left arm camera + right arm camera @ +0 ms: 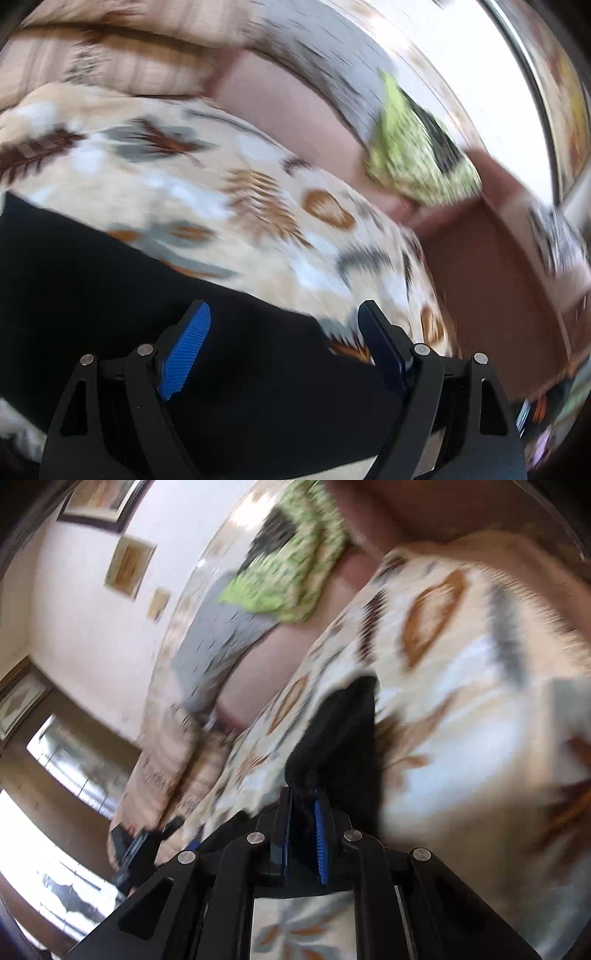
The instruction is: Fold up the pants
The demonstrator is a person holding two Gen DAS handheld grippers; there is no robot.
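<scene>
Left wrist view: the left hand-held gripper (pixel 284 314) stands spread and empty, hovering over the black fabric pants (pixel 129 295). The pants lie flat on the cream feather-patterned blanket (pixel 221 177), their visible edge running from the blanket's near left side toward the gripper's right finger.

Right wrist view: the right hand-held gripper (pixel 301 797) is pressed together, pinching a bunched end of the pants (pixel 340 731), whose long axis runs straight ahead across the blanket (pixel 461 672). The right hand holds the cloth; the left is judged free to take the opposite edge.
</scene>
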